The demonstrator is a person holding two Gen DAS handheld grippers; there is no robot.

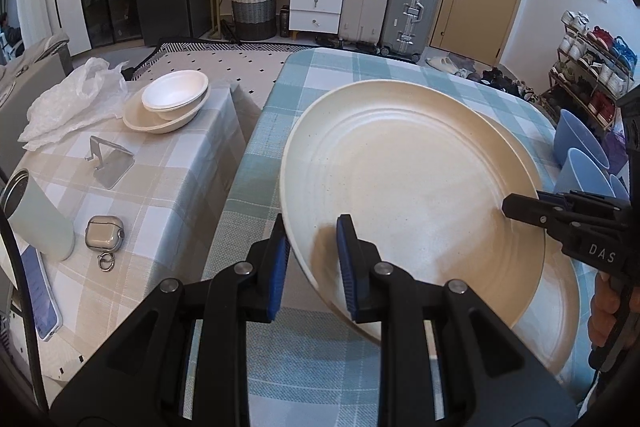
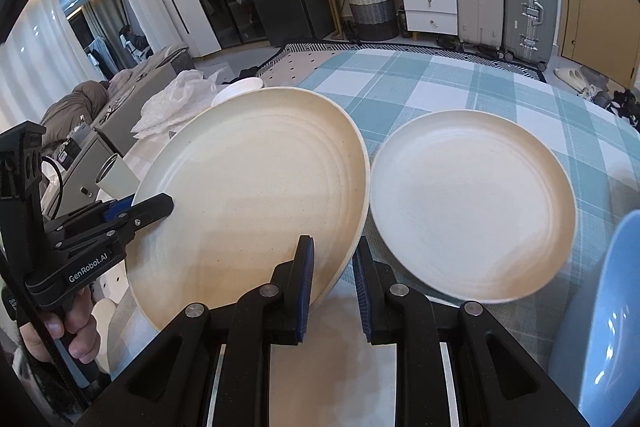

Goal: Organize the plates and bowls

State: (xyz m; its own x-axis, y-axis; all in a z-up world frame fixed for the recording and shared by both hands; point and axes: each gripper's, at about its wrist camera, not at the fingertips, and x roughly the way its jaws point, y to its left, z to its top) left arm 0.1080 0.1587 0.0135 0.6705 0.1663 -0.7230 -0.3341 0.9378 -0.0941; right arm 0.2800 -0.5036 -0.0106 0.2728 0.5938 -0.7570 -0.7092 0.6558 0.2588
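While both grippers pinch it, we hold the round cream speckled plate (image 1: pixel 408 187) tilted above the blue-checked table (image 1: pixel 256 163).
Our left gripper (image 1: pixel 314 263) clamps its near-left rim between blue pads; our right gripper (image 2: pixel 334 279) clamps the opposite rim, beside a second cream plate (image 2: pixel 472 203) lying flat.
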